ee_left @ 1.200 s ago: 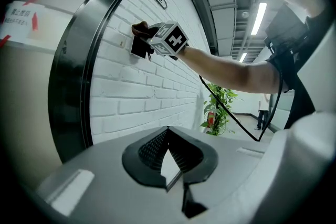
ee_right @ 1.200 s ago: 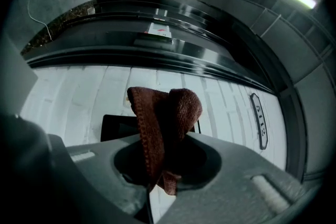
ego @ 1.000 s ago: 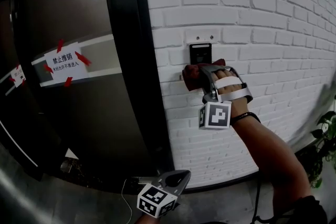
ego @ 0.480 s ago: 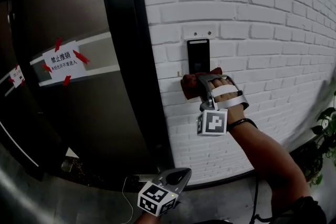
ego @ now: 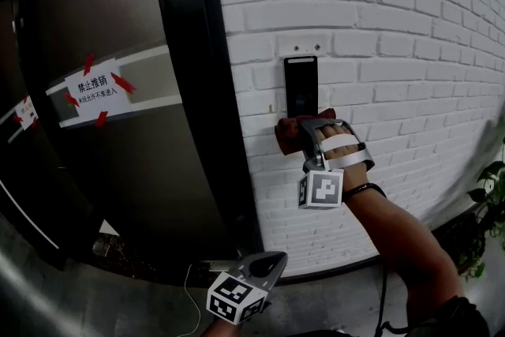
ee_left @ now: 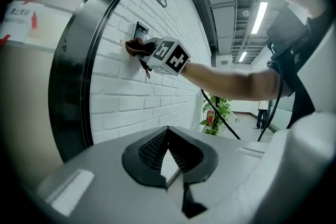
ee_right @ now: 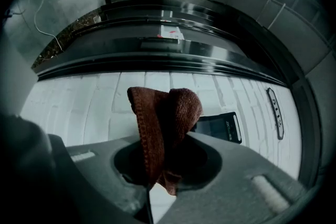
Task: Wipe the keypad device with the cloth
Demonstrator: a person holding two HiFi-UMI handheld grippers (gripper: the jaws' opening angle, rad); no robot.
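Observation:
The black keypad device (ego: 301, 84) hangs on a white brick wall (ego: 394, 28). My right gripper (ego: 304, 127) is shut on a bunched red-brown cloth (ego: 289, 132), which is pressed to the bricks just under the keypad's bottom edge. In the right gripper view the cloth (ee_right: 165, 118) stands up out of the jaws (ee_right: 160, 165) and covers the near end of the keypad (ee_right: 219, 126). My left gripper (ego: 268, 264) hangs low near the floor, shut and holding nothing. Its own view shows its jaws (ee_left: 168, 136) with their tips together, and far off the cloth (ee_left: 137, 48) below the keypad (ee_left: 140, 31).
A dark metal door (ego: 118, 170) with a black frame (ego: 197, 91) stands left of the keypad and carries a white notice (ego: 96, 89) held by red tape. A thin cable (ego: 188, 288) lies on the floor. A potted plant (ego: 491, 197) stands at the right edge.
My right gripper has slid the cloth down from the keypad's lower half to just below it. The left gripper has stayed where it was.

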